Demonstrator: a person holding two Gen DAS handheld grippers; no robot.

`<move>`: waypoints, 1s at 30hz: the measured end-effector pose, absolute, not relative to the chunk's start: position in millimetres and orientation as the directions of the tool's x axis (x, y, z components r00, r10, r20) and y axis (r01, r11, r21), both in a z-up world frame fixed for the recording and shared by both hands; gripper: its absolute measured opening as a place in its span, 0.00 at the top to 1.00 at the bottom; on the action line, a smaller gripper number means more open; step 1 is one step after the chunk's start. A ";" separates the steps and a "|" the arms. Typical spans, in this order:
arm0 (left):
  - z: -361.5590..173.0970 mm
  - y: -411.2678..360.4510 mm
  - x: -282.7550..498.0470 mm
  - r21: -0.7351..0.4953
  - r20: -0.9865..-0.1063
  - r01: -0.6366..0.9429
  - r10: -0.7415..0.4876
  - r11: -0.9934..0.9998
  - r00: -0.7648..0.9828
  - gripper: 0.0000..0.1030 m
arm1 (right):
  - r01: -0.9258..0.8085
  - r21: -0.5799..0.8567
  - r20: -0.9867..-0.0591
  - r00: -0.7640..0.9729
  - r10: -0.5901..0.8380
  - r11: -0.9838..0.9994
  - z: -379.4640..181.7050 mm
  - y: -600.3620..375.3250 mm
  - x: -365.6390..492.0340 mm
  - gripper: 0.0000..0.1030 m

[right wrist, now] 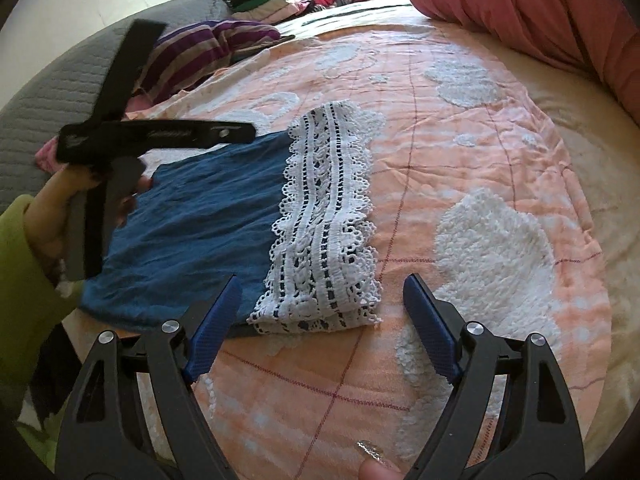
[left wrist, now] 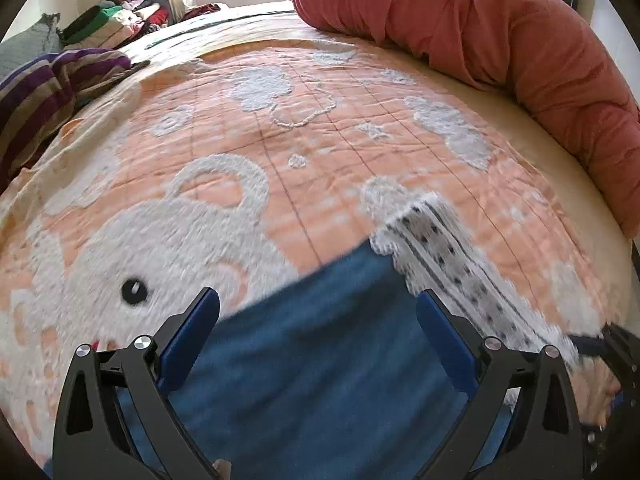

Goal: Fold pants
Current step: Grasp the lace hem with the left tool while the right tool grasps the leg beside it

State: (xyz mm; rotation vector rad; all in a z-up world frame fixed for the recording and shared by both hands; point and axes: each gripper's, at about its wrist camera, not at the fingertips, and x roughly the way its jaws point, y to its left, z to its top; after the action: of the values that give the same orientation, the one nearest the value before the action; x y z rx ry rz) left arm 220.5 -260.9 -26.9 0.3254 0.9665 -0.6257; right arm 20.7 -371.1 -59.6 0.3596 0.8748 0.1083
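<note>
The blue pants (right wrist: 188, 216) lie folded flat on a bed, on a peach quilt (right wrist: 460, 152) with fluffy white shapes. Their white lace hem (right wrist: 324, 220) forms a stacked band along the 3 o'clock side of the blue cloth in the right wrist view, with the folded layers showing at its near end. In the left wrist view the blue cloth fills the space at 6 o'clock and the lace runs off towards 4 o'clock, blurred. The left gripper (left wrist: 318, 322) hangs over the blue cloth with its jaws wide apart and nothing pinched between them; a hand (right wrist: 60, 208) in a green sleeve (right wrist: 20, 300) carries it at 9 o'clock of the pants. The right gripper (right wrist: 322, 304) sits just short of the near end of the lace, jaws spread wide, gripping nothing. Beyond the quilt, a rolled red duvet (left wrist: 500, 40) lies at 1 o'clock, a purple striped garment (left wrist: 52, 88) at 10 o'clock, and a heap of clothes (left wrist: 120, 20) at 11 o'clock
</note>
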 end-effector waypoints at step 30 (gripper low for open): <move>-62.8 -305.5 237.5 -0.162 -0.856 0.736 -0.465 0.657 0.226 0.83 | -0.046 0.444 -0.655 0.664 0.359 0.895 -71.6 -367.8 40.4 0.78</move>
State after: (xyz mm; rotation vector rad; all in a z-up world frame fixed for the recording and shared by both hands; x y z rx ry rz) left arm 237.5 -305.5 -62.8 0.3038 1.0518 -0.8453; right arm 40.4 -367.8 -71.6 0.4137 0.8173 0.2363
